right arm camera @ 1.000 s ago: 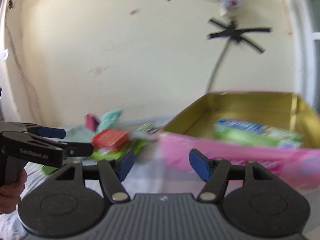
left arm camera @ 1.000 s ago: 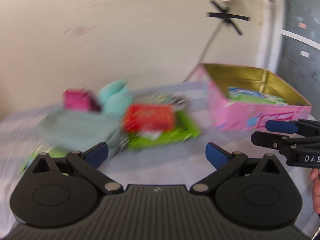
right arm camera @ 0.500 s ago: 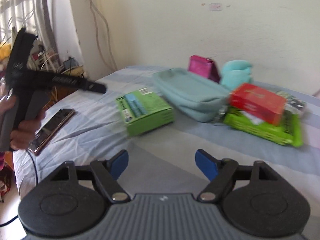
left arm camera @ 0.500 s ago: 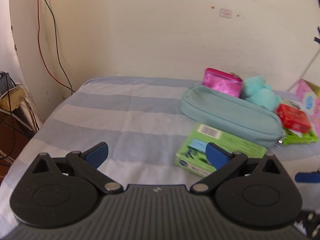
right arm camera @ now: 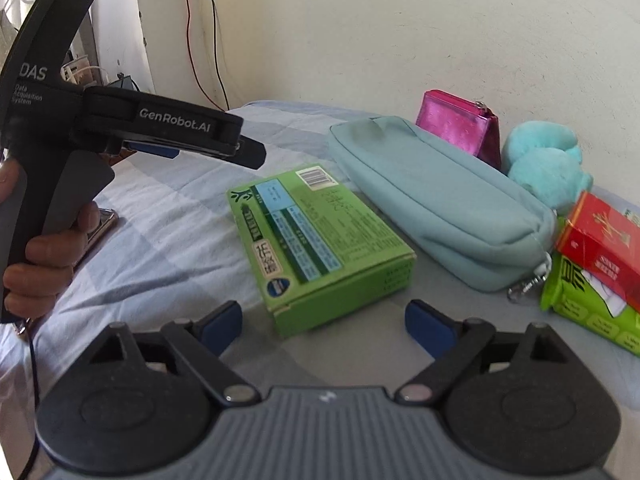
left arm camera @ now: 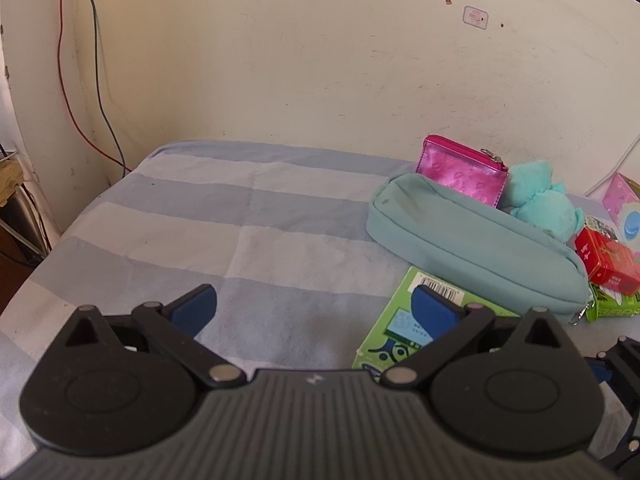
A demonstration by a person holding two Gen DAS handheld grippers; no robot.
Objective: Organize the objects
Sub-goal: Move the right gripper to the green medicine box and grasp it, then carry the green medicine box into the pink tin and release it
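- Right tongs [right arm camera: 323,320] — jaws spread wide, having just been opening; nothing is pressed between the blue pads. The near corner of the green carton [right arm camera: 320,244] lies just ahead of the gap, untouched.
- Left tongs [left arm camera: 314,306] — jaws likewise wide apart and empty, over the striped bedsheet [left arm camera: 240,224]; in the left wrist view the right-hand pad overlaps the green carton's barcode end.
- Green carton — lies flat on the bed, label and barcode upward, just beside the long side of the pale teal zip pouch [right arm camera: 436,196]; whether the two touch cannot be told.
- Pale teal zip pouch — lies lengthwise behind the carton, its metal clasp at the right-hand end.
- Metallic pink purse [right arm camera: 460,126] — stands on edge behind the pouch, near the wall.
- Turquoise plush toy [right arm camera: 544,168] — just right of the purse, behind the pouch.
- Red box [right arm camera: 600,244] — rests tilted on a green packet [right arm camera: 592,312] at the right edge.
- Pink tin [left arm camera: 624,204] — only a corner shows, at the far right of the left wrist view.
- Person's left hand [right arm camera: 44,256] — wrapped around the left tool's handle; a phone [right arm camera: 102,226] lies on the sheet behind the fingers.
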